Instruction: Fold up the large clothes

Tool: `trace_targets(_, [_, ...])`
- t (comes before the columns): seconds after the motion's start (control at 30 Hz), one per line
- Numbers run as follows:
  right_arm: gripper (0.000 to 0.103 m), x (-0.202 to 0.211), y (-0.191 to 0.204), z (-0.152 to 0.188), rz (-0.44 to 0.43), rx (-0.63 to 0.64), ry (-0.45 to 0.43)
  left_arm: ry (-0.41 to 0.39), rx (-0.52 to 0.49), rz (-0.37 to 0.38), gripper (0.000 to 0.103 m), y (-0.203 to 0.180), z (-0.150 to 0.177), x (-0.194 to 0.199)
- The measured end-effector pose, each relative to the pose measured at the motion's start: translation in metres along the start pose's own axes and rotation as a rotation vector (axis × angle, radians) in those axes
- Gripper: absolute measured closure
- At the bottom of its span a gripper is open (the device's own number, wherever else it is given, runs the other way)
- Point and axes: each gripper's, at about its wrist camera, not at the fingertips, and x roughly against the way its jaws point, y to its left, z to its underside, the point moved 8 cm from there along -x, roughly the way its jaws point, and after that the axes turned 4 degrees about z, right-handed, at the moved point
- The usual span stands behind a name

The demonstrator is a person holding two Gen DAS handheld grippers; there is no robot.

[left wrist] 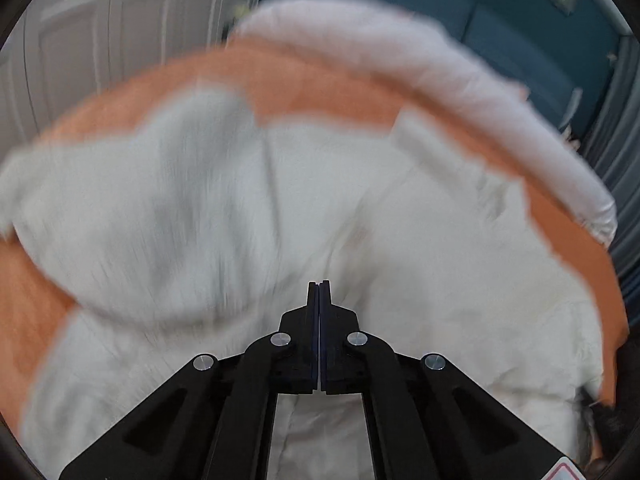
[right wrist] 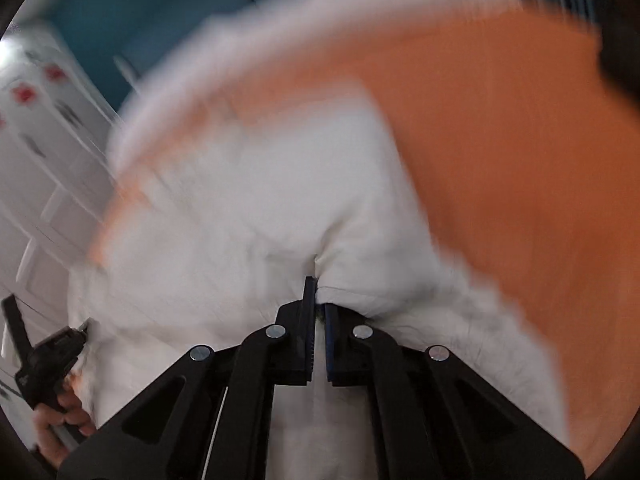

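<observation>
Jaws of the right gripper (right wrist: 319,292) pinch white cloth (right wrist: 248,216); left gripper (left wrist: 319,292) jaws meet, lower centre, over orange surface (left wrist: 320,80).

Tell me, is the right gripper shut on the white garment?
Yes. The right gripper is shut, with the white garment pinched between its fingers.

Garment spread across the desk, a gripper at each side

The garment (left wrist: 360,220) lies on the desk (left wrist: 320,80), which shows beyond it and to either side. In the left wrist view, the left gripper (left wrist: 319,292) sits over the garment's near part, a doored wall (left wrist: 100,40) behind the desk at left. In the right wrist view, the right gripper (right wrist: 318,292) sits at a gathered fold, and bare desk stretches to its right; a hand (right wrist: 60,420) holds the other gripper at the garment's left edge.
</observation>
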Motion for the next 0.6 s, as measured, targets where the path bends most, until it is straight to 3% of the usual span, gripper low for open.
trace_targets(0.07, [0.099,0.018,-0.001,-0.004,-0.032,-0.034,-0.035,0.014,0.056,0.040,0.103,0.009,0.007,0.001])
trace_targets(0.17, [0.097,0.052,0.000,-0.002,0.012,0.042,-0.112,-0.035,0.135,0.125,0.101,0.014,0.003,0.030])
trace_targets(0.2, [0.097,0.064,0.001,-0.002,0.025,0.069,-0.146,-0.038,0.145,0.153,0.097,0.012,0.001,0.036])
trace_targets(0.27, [0.097,0.085,0.005,-0.005,0.048,0.114,-0.214,-0.038,0.156,0.205,0.073,0.004,-0.002,0.048])
trace_targets(0.37, [0.097,0.092,0.016,-0.015,0.067,0.157,-0.268,-0.028,0.157,0.252,0.065,-0.014,-0.006,0.047])
trace_targets(0.47, [0.097,0.060,0.028,-0.030,0.094,0.176,-0.234,0.017,0.123,0.227,0.065,-0.032,-0.003,0.022])
trace_targets(0.57, [0.097,0.028,0.019,-0.021,0.142,0.188,-0.166,0.038,0.058,0.138,0.065,-0.032,0.007,-0.002])
trace_targets(0.6, [0.102,0.012,0.014,-0.016,0.169,0.202,-0.126,0.031,0.029,0.120,0.065,-0.029,0.011,-0.009])
